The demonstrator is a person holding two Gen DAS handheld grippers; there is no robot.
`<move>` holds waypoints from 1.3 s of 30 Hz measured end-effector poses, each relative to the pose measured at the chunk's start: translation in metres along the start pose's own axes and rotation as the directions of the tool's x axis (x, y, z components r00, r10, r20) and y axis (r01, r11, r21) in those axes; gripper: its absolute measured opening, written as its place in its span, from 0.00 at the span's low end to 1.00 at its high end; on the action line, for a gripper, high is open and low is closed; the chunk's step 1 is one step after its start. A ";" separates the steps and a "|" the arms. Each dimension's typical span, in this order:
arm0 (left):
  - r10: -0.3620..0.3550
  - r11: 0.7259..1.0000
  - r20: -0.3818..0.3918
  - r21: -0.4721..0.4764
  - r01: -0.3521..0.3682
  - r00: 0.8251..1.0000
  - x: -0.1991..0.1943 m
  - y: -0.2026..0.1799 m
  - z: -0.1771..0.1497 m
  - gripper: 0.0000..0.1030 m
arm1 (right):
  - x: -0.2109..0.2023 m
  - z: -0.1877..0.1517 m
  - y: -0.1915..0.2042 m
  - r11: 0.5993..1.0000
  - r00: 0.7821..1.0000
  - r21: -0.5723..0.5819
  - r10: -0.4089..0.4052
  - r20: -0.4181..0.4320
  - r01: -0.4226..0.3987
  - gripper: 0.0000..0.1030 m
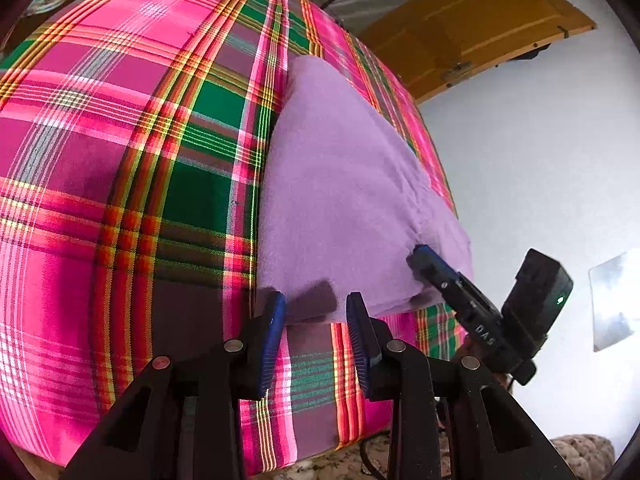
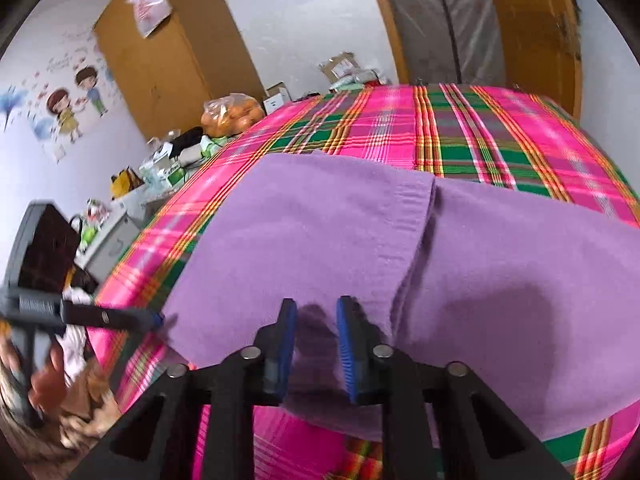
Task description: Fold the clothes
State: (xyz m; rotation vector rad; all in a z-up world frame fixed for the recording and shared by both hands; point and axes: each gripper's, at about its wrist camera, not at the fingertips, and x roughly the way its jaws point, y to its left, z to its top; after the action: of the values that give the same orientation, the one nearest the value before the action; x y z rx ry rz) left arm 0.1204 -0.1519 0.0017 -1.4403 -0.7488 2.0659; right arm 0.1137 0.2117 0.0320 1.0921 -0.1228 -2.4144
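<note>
A purple knit garment (image 1: 340,184) lies flat on a bed under a pink and green plaid cover (image 1: 120,140). In the right wrist view one part with a ribbed hem lies folded over the purple garment (image 2: 320,232). My left gripper (image 1: 314,304) is open, its blue pads straddling the garment's near edge at one corner. Farther along that same edge my right gripper (image 2: 316,308) is open too, with its pads just over the cloth. Each gripper shows in the other's view: the right gripper (image 1: 424,260) and the left gripper (image 2: 156,322) both touch the garment's edge.
The plaid cover (image 2: 480,140) ends at the bed's near edge, with floor (image 1: 340,464) below it. Boxes, bags and a sack of oranges (image 2: 232,114) crowd the bed's left side. A wooden door (image 1: 472,28) stands behind the bed. A hand (image 2: 40,384) holds the left gripper.
</note>
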 end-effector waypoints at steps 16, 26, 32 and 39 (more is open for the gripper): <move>-0.016 0.998 0.065 -0.054 0.019 0.998 -0.017 0.010 0.011 0.32 | 0.024 0.008 0.040 0.987 0.999 -0.160 -0.006 -0.038 0.000 0.19; -0.001 0.995 0.082 -0.099 0.009 0.997 -0.021 0.019 0.013 0.32 | 0.031 0.000 0.053 0.975 0.998 -0.220 -0.006 -0.063 -0.008 0.20; -0.007 0.990 0.084 -0.136 0.018 0.996 -0.019 0.026 0.014 0.32 | 0.037 0.002 0.066 0.971 0.997 -0.227 0.055 -0.061 -0.067 0.23; 0.004 0.989 0.082 -0.151 0.009 0.997 -0.019 0.029 0.013 0.32 | 0.049 -0.002 0.083 0.959 0.994 -0.270 0.071 -0.081 -0.090 0.25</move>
State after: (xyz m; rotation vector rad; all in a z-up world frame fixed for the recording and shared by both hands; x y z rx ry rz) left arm 0.1108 -0.1875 -0.0020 -1.4398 -0.9580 2.1162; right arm 0.1200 0.1159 0.0194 1.0214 0.1824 -2.2356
